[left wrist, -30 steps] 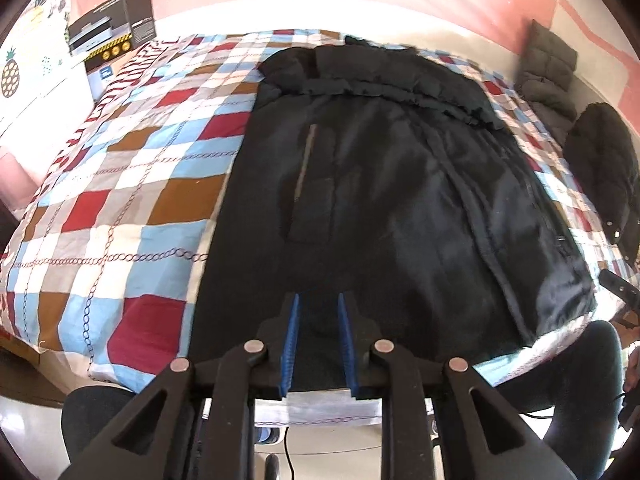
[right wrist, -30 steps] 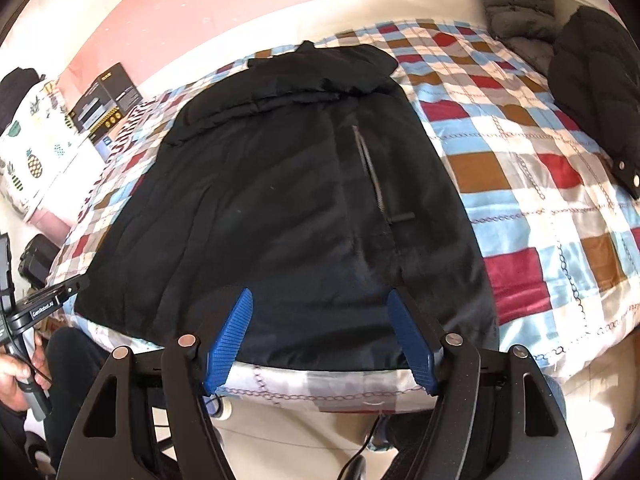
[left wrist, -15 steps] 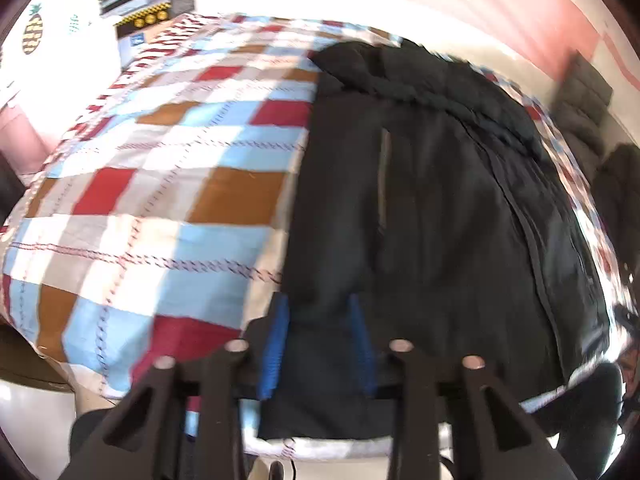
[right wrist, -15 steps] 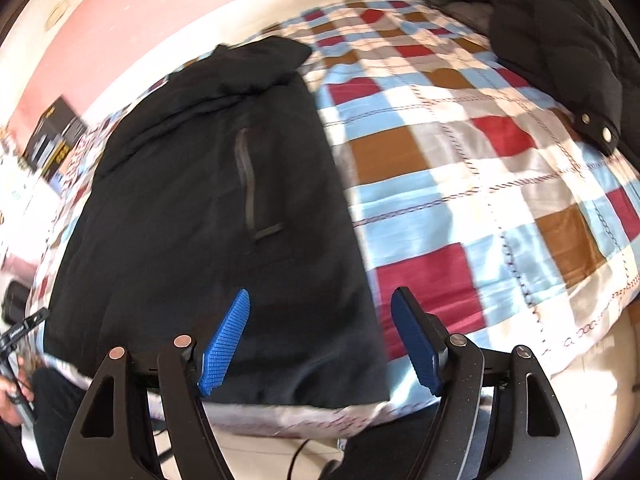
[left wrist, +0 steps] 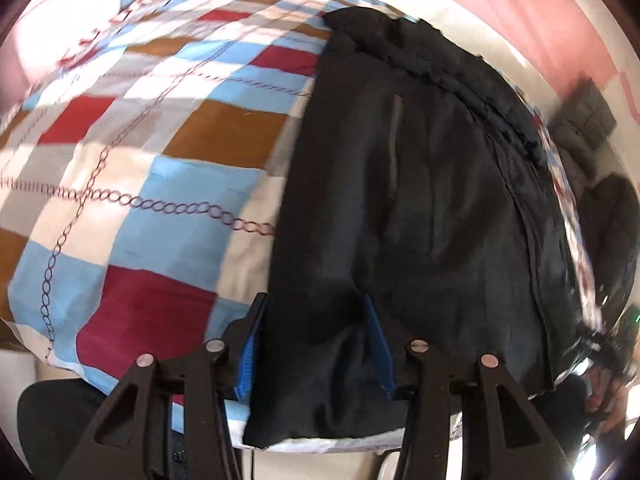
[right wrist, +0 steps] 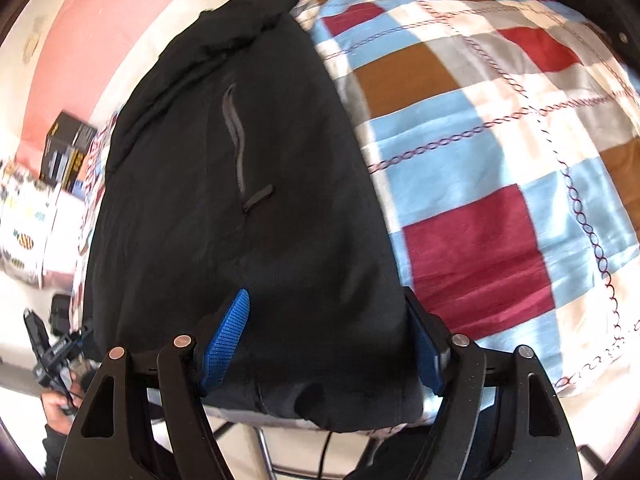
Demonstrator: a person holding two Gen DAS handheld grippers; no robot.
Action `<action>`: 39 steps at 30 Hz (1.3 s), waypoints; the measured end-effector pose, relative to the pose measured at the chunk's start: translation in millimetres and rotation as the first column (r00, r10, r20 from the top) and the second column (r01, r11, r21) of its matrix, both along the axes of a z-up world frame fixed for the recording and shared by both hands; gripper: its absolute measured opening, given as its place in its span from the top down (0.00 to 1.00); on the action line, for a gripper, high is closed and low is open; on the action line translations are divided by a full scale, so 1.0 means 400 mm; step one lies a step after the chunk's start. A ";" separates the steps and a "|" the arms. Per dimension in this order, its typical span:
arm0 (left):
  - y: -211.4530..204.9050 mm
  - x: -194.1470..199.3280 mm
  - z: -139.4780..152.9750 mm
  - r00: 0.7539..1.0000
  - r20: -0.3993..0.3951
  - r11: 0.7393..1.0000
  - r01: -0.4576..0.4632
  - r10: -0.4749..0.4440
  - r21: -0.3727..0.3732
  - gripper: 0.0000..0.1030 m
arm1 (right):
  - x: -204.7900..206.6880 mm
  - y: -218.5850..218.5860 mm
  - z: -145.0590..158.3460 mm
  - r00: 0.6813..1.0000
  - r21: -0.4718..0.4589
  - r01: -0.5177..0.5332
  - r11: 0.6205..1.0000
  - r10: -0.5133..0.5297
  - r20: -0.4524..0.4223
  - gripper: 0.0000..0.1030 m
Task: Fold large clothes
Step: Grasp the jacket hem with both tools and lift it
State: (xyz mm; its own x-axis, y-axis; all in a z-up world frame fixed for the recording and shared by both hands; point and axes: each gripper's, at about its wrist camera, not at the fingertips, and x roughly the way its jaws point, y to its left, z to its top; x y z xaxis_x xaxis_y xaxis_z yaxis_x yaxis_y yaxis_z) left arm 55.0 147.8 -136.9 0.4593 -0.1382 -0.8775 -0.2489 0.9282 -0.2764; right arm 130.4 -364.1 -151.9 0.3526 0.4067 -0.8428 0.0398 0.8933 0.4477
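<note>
A large black jacket (left wrist: 420,208) lies flat on a checked bedspread (left wrist: 132,168), hem toward me and collar at the far end. My left gripper (left wrist: 316,344) is open, its blue pads either side of the jacket's near left hem corner. In the right wrist view the same jacket (right wrist: 248,184) fills the left half. My right gripper (right wrist: 332,340) is open wide, its pads straddling the near right hem corner. Neither gripper pinches the cloth.
A second dark jacket (left wrist: 612,236) lies at the right side of the bed. Grey cushions (left wrist: 580,128) sit at the far right. A black box (right wrist: 68,148) stands at the far left by a pineapple-print cushion (right wrist: 24,220). The bedspread (right wrist: 500,140) stretches right.
Both grippers have moved forward and outward to the hem corners. The left gripper has opened from a narrow gap to a wider one. The right gripper stayed wide open.
</note>
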 end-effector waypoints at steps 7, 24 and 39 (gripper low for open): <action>0.005 0.008 -0.020 1.000 -0.016 1.000 0.000 -0.001 -0.029 0.51 | 0.007 0.007 -0.025 0.998 0.057 0.002 0.998 0.001 -0.055 0.27; -0.005 -0.016 0.089 0.998 0.063 0.998 0.026 -0.022 -0.063 0.85 | 0.007 0.038 0.063 1.000 0.095 -0.006 0.995 0.005 0.007 0.77; 0.093 -0.045 0.251 0.975 0.220 0.980 0.012 0.033 -0.200 0.86 | -0.046 0.009 0.191 0.991 0.188 -0.052 0.981 0.028 0.128 0.79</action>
State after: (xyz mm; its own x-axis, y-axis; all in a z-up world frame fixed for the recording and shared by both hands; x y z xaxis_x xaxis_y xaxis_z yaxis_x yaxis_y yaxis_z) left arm 37.2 184.8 -36.4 0.6413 -0.2937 -0.7088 -0.1698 0.8466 -0.5045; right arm 112.1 -360.3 -75.6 0.4295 0.5717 -0.6991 -0.0608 0.7907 0.6092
